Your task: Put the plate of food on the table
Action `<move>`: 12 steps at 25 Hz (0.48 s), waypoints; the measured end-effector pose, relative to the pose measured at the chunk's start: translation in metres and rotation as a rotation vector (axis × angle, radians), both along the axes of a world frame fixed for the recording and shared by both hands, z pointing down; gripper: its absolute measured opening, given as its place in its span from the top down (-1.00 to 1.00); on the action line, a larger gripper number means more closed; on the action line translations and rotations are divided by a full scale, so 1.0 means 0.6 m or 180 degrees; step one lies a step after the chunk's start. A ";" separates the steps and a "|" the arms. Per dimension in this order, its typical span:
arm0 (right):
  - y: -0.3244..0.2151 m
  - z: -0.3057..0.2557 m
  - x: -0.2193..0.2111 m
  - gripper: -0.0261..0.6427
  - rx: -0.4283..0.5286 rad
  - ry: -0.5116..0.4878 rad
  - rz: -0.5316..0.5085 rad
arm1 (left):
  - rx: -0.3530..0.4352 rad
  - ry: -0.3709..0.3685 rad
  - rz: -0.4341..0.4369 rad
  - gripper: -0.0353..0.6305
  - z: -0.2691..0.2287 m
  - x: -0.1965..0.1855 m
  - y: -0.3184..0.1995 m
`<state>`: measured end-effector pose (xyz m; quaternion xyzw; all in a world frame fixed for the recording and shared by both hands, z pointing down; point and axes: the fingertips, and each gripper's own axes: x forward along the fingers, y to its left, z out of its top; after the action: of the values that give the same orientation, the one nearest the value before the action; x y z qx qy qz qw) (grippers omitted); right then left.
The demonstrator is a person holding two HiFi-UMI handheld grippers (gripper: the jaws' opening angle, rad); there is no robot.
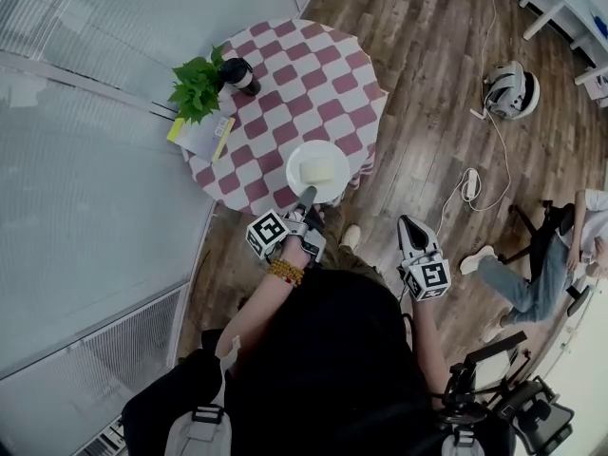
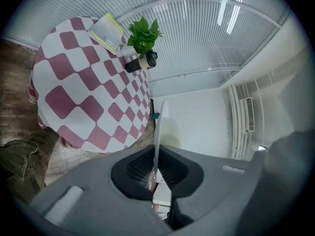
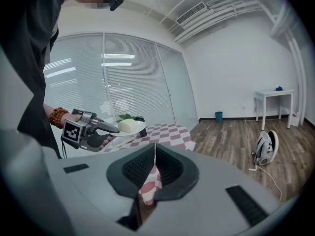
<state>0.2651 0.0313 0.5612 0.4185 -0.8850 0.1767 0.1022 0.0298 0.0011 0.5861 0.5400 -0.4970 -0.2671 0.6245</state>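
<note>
- Person's dark top [image 1: 332, 350] fills the bottom of the head view, with both grippers held out ahead of it.
- Left gripper [image 1: 308, 199] is clamped on the near rim of the plate [image 1: 296, 160]. In its own view the rim runs edge-on between the pads.
- Right gripper [image 1: 408, 228] carries nothing, its jaws pressed together, well apart from the plate.
- Held about level, the plate hangs in the air over the near edge of the table [image 1: 304, 74], not yet resting on it.
- Food [image 1: 318, 170] is a pale block at the plate's middle.
- The plate looks stiff, smooth and breakable. Pinched at one edge, its weight levers on the grip.
- The rim is the only sensible hold. If the plate tilts, the block may slide.
- Plant [image 1: 197, 88], cup [image 1: 239, 74] and booklet [image 1: 204, 136] stand at the far side.
</note>
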 end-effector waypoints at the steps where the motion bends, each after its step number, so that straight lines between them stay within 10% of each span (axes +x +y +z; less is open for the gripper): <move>1: -0.009 -0.001 0.000 0.88 -0.0013 0.0015 0.0022 | -0.0019 0.0008 -0.0003 0.83 0.004 -0.003 -0.008; 12: -0.084 0.004 -0.007 0.88 -0.0155 0.0199 0.0121 | -0.0058 0.0112 0.0000 0.83 0.034 -0.040 -0.137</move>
<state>0.2607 -0.0193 0.5634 0.4379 -0.8687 0.1870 0.1366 0.0057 -0.0812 0.6063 0.5295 -0.4883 -0.2721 0.6381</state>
